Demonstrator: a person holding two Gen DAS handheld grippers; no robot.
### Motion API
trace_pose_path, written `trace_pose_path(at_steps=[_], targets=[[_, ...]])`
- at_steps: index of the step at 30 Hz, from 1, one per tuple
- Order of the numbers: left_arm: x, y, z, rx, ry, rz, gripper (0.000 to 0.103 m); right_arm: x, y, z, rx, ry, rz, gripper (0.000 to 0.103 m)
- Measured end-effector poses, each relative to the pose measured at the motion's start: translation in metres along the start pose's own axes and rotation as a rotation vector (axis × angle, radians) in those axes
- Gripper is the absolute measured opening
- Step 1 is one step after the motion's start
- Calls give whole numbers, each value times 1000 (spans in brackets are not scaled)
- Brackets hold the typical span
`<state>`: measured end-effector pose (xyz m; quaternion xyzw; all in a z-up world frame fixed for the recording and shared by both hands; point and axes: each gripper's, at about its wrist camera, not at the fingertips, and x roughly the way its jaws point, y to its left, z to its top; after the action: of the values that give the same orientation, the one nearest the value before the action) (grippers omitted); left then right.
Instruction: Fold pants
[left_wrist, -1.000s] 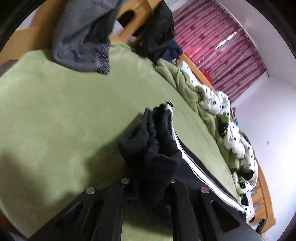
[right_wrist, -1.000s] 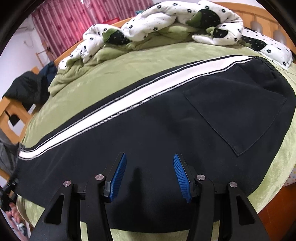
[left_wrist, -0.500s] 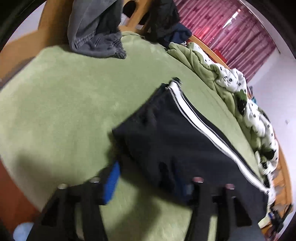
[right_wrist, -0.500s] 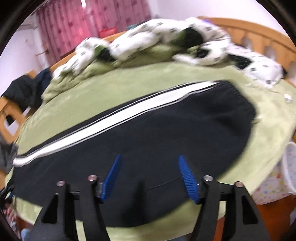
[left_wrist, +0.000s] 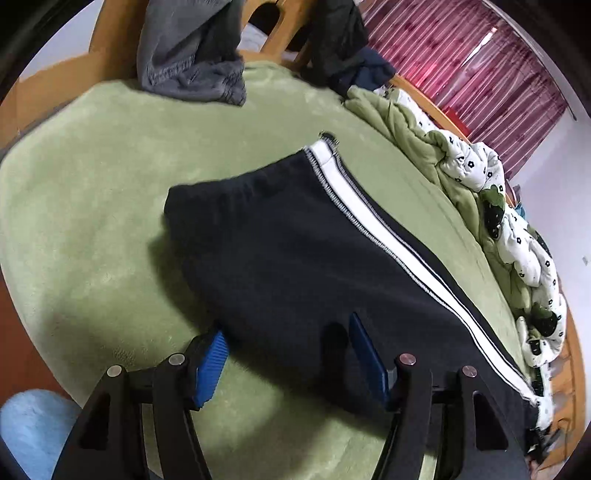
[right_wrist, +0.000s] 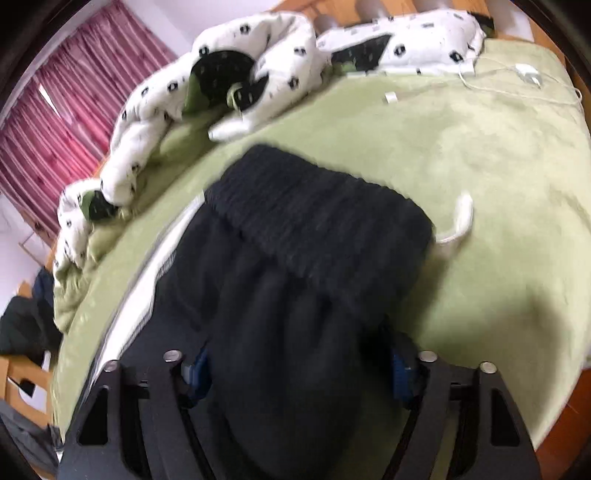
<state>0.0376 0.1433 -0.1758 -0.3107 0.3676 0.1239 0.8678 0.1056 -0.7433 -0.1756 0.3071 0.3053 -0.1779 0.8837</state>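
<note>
— Two grippers are working over the pants, which are lying along the green bed, white side stripe facing the bundled quilt.

— How are they standing?

— The left gripper is hovering wide above the hem end with nothing between its pads, its jaws having just been opening. The right gripper has just been closing; a thick bunch of dark cloth below the ribbed waistband is filling its jaws, so it seems to be gripping.

— How is the fabric going to behave?

— Softly: limp, fleecy, light, sagging and bunching. Pinching the corners of hem and waistband is looking safest.
</note>
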Motion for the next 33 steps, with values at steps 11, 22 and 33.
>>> trace_pose_path(at_steps=[11,22,33], targets=[[0,-9,-2,50,24,84,62,-6,-8,14,-201,151,-95,64],[-59,7,20,206,-146,39,62,-108,45,-51,-314,14,-146,67],[51,-41,126,349,-28,-60,62,-87,207,-137,-495,33,-27,67]])
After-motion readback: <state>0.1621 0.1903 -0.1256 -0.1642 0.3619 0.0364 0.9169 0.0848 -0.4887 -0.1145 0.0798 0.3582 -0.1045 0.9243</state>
